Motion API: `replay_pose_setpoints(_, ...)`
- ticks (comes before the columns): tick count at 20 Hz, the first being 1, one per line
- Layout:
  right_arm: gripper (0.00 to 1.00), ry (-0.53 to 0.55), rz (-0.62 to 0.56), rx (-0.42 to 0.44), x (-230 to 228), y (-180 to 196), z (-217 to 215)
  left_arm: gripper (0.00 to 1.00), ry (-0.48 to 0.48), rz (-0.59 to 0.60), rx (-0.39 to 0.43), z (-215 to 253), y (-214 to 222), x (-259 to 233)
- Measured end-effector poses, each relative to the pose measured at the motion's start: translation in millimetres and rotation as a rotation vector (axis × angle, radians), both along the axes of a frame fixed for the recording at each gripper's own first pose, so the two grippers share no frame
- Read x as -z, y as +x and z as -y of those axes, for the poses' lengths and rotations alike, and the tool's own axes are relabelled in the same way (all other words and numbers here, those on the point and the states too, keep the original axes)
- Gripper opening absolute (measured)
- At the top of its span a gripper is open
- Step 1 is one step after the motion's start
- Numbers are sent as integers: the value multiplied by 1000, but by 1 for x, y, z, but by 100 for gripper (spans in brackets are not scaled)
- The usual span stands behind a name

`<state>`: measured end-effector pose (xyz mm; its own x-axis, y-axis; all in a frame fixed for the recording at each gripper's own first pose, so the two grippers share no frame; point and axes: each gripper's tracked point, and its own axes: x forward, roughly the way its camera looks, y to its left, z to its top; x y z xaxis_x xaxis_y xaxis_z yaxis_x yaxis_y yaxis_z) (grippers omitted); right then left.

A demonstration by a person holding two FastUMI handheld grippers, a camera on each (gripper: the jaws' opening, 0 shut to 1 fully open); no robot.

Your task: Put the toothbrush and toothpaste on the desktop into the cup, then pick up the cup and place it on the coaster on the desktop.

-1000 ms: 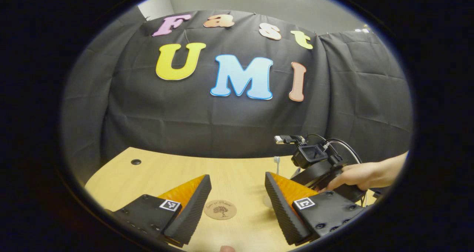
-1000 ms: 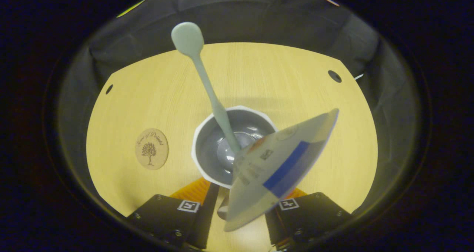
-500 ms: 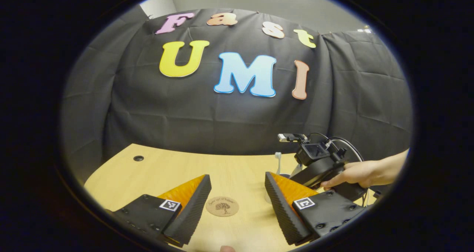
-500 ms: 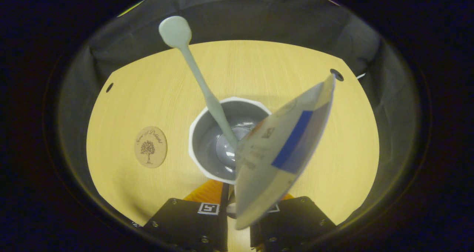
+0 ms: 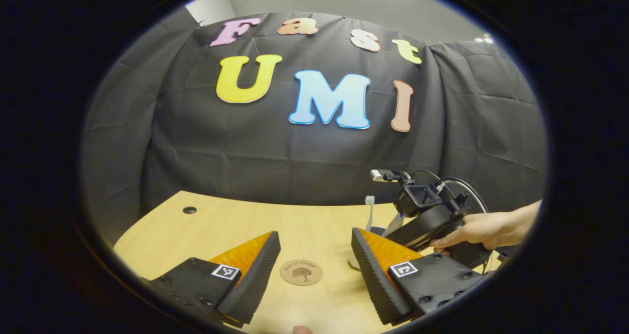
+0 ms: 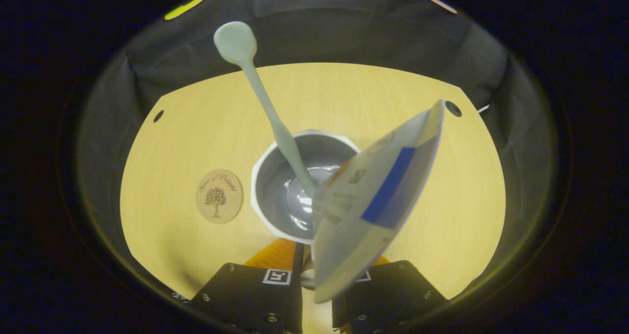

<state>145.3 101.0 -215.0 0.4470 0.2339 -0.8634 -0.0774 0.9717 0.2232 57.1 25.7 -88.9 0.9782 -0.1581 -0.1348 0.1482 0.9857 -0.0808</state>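
Note:
A white cup (image 6: 295,186) with a grey inside stands just below my right gripper (image 6: 314,270). A pale green toothbrush (image 6: 260,98) leans in it, and so does a toothpaste tube (image 6: 378,201), flat end up. My right gripper's fingers are shut on the cup's near side. The round cork coaster (image 6: 218,196) lies bare on the desk, left of the cup. In the left gripper view my left gripper (image 5: 314,238) hangs open over the coaster (image 5: 301,272). To its right a hand (image 5: 481,228) holds the other gripper's housing (image 5: 422,211). The toothbrush head (image 5: 369,200) pokes up beside that housing.
The light wooden desk (image 6: 196,127) has small round holes near its far corners (image 6: 158,116) (image 6: 453,109). The black cloth wall runs along the desk's far edge.
My right gripper went from partly open to shut on the cup's near side. The toothpaste tipped more upright. The coaster slid right in the right gripper view while the cup stayed put.

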Motion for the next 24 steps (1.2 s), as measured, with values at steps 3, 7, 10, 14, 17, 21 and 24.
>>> replay_pose_setpoints(3,20,-9,13,-39,-5,-4,-18,95,4,3,-14,-11,-8,-1)
replay_pose_setpoints(7,20,0,27,-91,-16,-7,-49,94,2,1,-45,-32,-18,-1)
replay_pose_setpoints(10,20,-3,27,-123,-21,-7,-70,94,4,-5,-70,-49,-29,1)
replay_pose_setpoints(14,20,-9,21,-163,-22,-6,-94,94,-2,-10,-100,-69,-38,2)
replay_pose_setpoints(17,20,-12,18,-193,-23,-6,-109,94,-9,-19,-112,-75,-45,5)
replay_pose_setpoints(21,20,-29,6,-219,-22,-3,-130,94,-12,-22,-123,-82,-49,6)
replay_pose_setpoints(24,20,-33,-13,-227,-18,2,-132,94,-13,-22,-129,-85,-47,7)
